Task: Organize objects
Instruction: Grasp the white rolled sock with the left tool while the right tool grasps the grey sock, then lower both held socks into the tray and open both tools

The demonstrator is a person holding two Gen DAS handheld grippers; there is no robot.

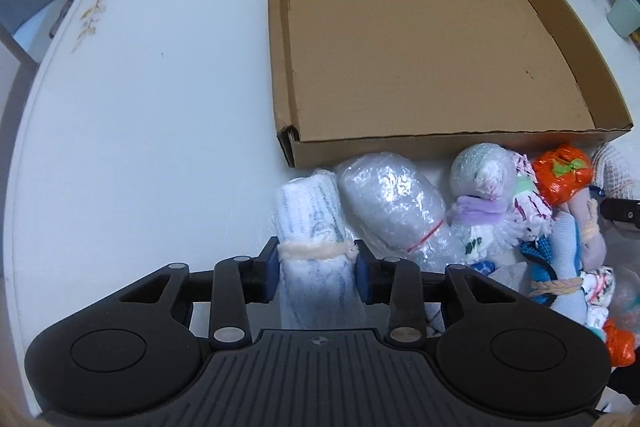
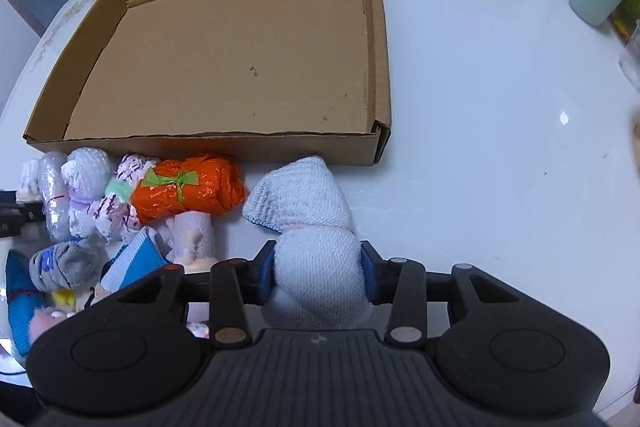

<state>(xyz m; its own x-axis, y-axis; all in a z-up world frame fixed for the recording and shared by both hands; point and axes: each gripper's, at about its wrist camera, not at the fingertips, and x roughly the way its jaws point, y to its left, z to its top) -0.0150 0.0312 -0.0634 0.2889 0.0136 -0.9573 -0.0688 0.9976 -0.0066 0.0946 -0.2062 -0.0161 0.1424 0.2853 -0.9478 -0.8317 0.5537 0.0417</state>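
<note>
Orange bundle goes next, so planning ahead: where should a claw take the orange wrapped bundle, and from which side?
Grip the orange wrapped bundle across its middle, by the green tie, coming down from above. It lies on its side along the cardboard box wall, cinched narrowest there; its long sides look free, though neighbours crowd its left end.

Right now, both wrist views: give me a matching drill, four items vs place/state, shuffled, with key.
Items:
1. striped roll
2. knit bundle
3. orange bundle
4. box

Place/state:
A. empty, on the table
B. clamped in the left tool
C. lying free by the box's near wall
D. clamped in the right tool

Pairs: 1-B, 2-D, 3-C, 4-A
</note>
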